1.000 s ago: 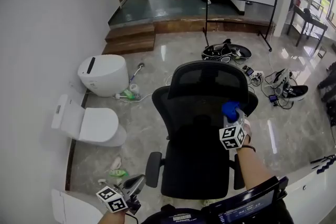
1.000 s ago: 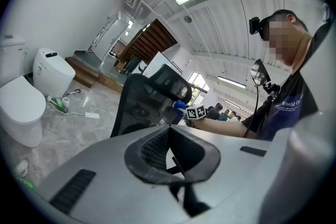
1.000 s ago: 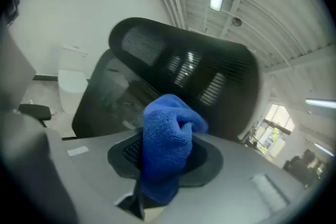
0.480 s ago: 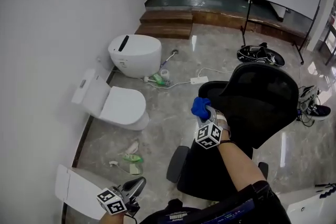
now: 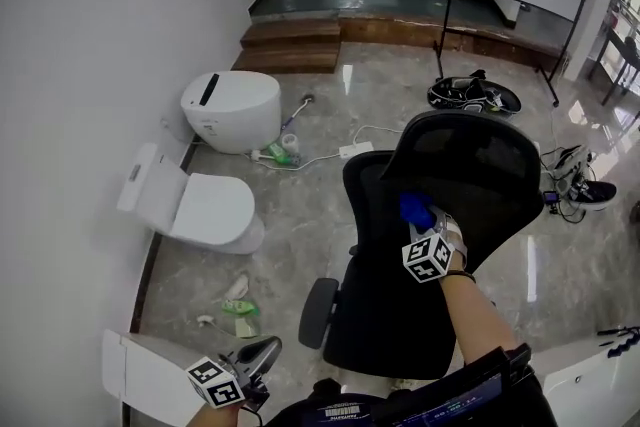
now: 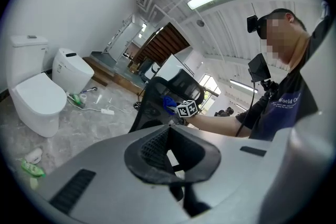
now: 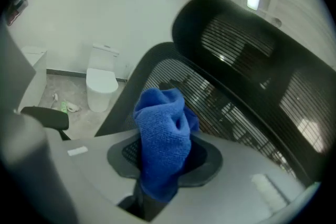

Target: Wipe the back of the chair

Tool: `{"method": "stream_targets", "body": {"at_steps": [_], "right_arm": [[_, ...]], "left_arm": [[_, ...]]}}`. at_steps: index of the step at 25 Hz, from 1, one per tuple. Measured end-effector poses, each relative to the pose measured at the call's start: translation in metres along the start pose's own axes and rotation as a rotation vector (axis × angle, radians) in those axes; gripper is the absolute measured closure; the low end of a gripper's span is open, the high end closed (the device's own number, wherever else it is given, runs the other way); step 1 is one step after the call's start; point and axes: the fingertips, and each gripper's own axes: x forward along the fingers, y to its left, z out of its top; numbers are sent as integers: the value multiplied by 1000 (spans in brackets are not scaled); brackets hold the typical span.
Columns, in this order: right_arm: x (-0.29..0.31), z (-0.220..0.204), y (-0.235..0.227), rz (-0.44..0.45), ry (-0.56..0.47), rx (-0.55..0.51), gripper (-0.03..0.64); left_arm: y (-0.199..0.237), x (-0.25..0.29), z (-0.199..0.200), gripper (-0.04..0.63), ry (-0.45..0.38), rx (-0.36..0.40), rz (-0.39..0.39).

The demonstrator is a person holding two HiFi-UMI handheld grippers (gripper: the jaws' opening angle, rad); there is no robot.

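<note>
The cloth (image 7: 163, 139) clamped in the right gripper (image 7: 160, 173) is a soft, fuzzy blue microfibre with a matt nap, set against the gripper's smooth matt grey plastic shell and its dull, ribbed black pads (image 7: 128, 152). The chair back (image 5: 480, 185) is a fine black mesh stretched in a matt black plastic frame, semi-sheer where light passes through. The floor (image 5: 300, 215) is polished, marble-look grey tile with bright reflections, the two toilets (image 5: 205, 210) are glossy white ceramic, and the steps (image 5: 290, 50) are brown wood.
</note>
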Motion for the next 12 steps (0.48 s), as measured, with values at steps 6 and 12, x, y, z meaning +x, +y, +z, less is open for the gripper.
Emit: {"method": "stream_targets", "body": {"at_steps": [6,12], "right_arm": [[-72,-136,-103,-143,148,88,491],[-131,-244,-173,-253,282,144,491]], "left_arm": [[-58,82,-16,589,67,10,-131],[-96,137,-34,589,117,28,-212]]}}
